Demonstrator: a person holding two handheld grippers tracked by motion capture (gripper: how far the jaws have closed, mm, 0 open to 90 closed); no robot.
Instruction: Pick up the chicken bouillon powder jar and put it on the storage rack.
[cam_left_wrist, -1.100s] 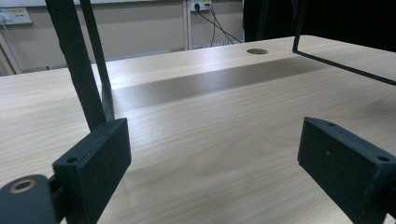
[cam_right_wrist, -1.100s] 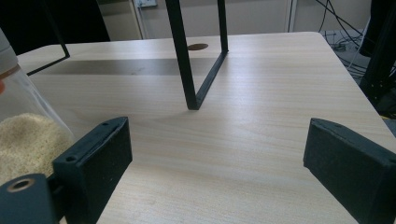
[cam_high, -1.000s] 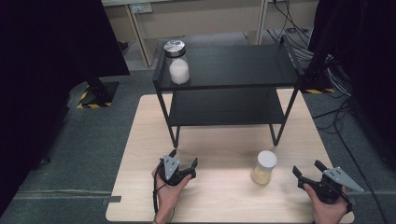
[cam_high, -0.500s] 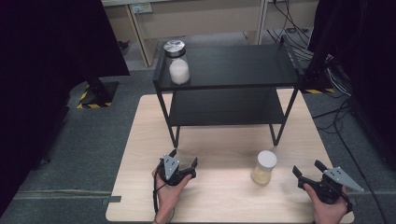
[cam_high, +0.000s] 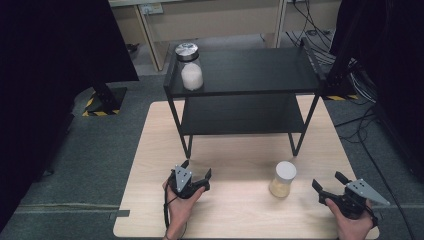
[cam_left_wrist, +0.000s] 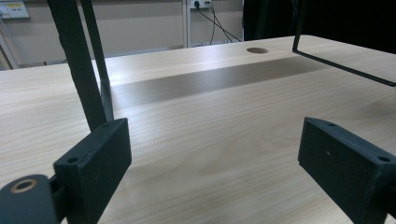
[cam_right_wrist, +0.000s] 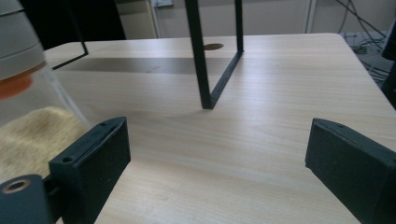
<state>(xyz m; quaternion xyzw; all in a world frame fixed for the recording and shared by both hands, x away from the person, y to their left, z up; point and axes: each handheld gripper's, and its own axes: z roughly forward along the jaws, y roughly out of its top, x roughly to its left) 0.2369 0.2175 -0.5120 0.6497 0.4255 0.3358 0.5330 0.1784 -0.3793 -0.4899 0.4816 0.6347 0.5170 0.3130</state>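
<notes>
Jar of beige grains (cam_high: 283, 179) stands ungrasped on the table (cam_high: 150, 150), near right. Your right gripper (cam_high: 330, 187) and left gripper (cam_high: 196, 170) are wide open, empty; pickup remains.

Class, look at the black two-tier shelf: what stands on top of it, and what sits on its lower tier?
On the black shelf top stands one silver-lidded jar of white powder. The visible lower tier looks bare; its rear is covered.

No legible text, wall label (cam_left_wrist: 14, 9) (probably) blurred
</notes>
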